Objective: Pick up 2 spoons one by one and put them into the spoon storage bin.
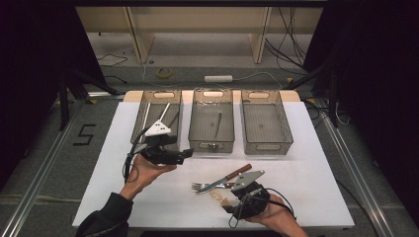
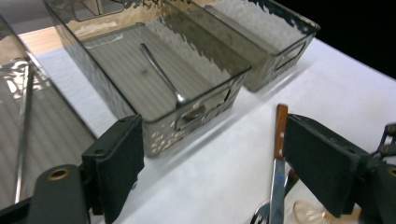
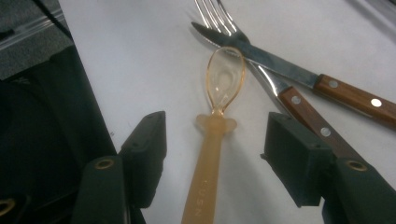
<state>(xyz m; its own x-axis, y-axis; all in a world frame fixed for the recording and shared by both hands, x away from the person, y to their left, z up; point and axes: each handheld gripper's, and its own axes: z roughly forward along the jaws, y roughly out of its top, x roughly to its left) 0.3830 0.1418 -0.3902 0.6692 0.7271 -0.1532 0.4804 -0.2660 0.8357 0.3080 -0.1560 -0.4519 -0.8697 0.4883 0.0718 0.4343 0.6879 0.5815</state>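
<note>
Spoon first: our see-through amber plastic spoon [image 3: 215,140] lies flat on the white table sheet [image 1: 148,197], right between the two black jaws of our right gripper [image 3: 212,154]. The jaws stand apart and do not touch it, so nothing is held. Its bowl touches the silver fork with the wooden handle [image 3: 261,65], and a knife with a wooden handle [image 3: 299,74] lies across that fork. Our left gripper [image 2: 210,158] is wide open and holds nothing. Past it sits a smoky clear plastic bin [image 2: 93,51] with a metal spoon [image 2: 163,79] inside.
</note>
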